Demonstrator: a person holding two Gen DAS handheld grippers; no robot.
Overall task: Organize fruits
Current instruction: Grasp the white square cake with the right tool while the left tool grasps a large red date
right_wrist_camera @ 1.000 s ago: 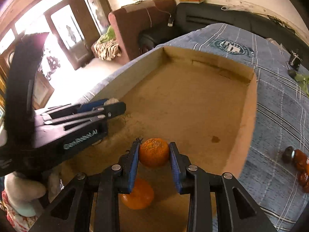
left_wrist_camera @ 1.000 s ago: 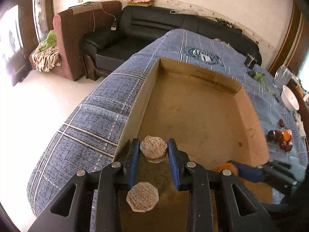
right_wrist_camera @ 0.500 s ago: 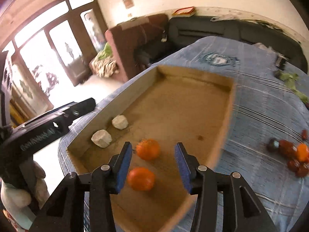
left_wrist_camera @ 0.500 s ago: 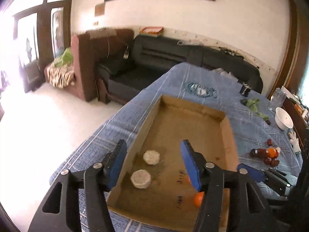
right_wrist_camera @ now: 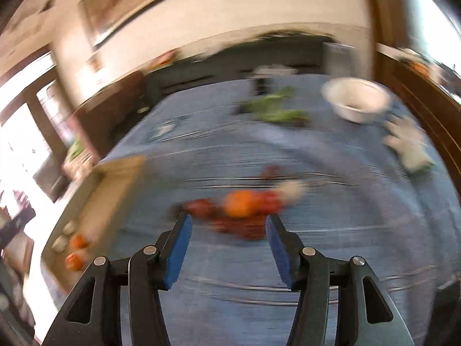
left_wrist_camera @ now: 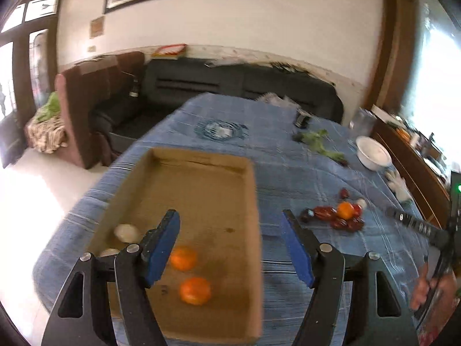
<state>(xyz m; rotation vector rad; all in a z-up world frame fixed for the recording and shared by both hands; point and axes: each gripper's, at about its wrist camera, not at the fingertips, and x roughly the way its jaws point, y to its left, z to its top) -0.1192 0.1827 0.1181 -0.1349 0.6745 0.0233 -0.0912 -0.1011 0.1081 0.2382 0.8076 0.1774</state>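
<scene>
A cardboard tray (left_wrist_camera: 253,190) lies on the blue checked cloth and holds two oranges (left_wrist_camera: 195,290) and two pale round pieces (left_wrist_camera: 125,232). My left gripper (left_wrist_camera: 232,248) is open and empty, raised above the tray's near right part. A pile of dark red fruits with one orange (left_wrist_camera: 345,210) lies on the cloth right of the tray. My right gripper (right_wrist_camera: 227,248) is open and empty, just short of that pile (right_wrist_camera: 242,201); this view is motion-blurred. The tray (right_wrist_camera: 115,178) shows at its left.
A white bowl (left_wrist_camera: 373,154) (right_wrist_camera: 355,101), green leaves (left_wrist_camera: 317,141) (right_wrist_camera: 273,109) and a white glove (right_wrist_camera: 409,147) lie at the table's far right. A small dark object (left_wrist_camera: 301,119) lies farther back. Sofas stand behind the table.
Both grippers let go of their pieces in the tray, opened wide and lifted away. The right gripper swung right toward the fruit pile; the left rose and turned right.
</scene>
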